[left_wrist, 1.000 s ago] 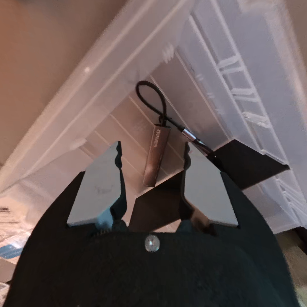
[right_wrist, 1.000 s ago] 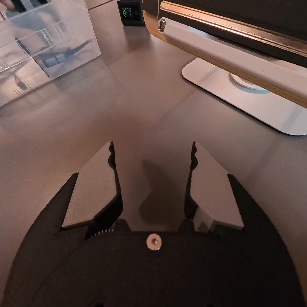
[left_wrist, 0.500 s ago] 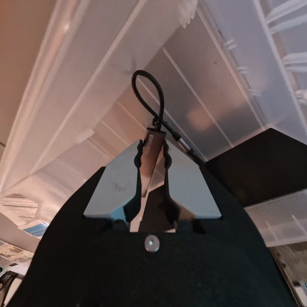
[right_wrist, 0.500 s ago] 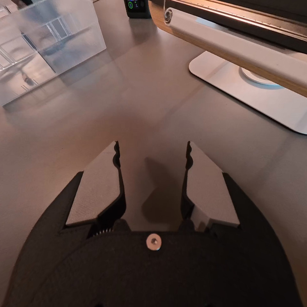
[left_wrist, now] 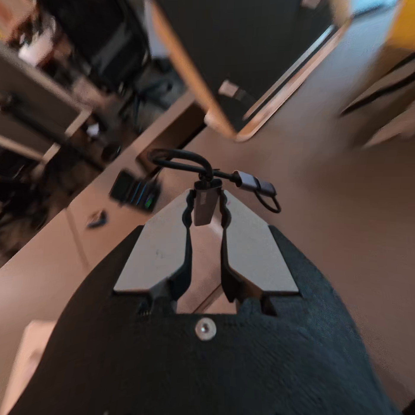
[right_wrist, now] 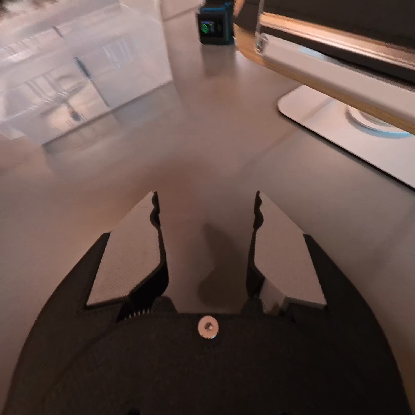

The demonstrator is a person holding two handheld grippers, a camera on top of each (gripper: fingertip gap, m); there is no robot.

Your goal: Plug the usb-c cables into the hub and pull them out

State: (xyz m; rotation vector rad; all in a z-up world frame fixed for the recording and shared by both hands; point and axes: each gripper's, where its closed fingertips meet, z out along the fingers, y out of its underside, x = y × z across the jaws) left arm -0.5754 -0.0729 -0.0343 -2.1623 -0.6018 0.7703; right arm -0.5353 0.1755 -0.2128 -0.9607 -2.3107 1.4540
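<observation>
Slippage worries us: our left gripper (left_wrist: 205,207) is clamped on just the tip of the slim grey metal hub (left_wrist: 204,207), held above the bench (left_wrist: 336,224), its looped black cable (left_wrist: 179,160) swinging. Our right gripper (right_wrist: 205,206) stands apart, empty. The clear plastic box (right_wrist: 78,74) looks empty, though blurred.

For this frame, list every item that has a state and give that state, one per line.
left gripper: shut on the hub, lifted clear of the desk.
hub: clamped between the fingertips, its short cable looped above it.
cable plug: hanging free, not plugged in.
right gripper: open, empty, over the desk.
small device: screen lit.
clear organizer box: resting on the desk.
</observation>
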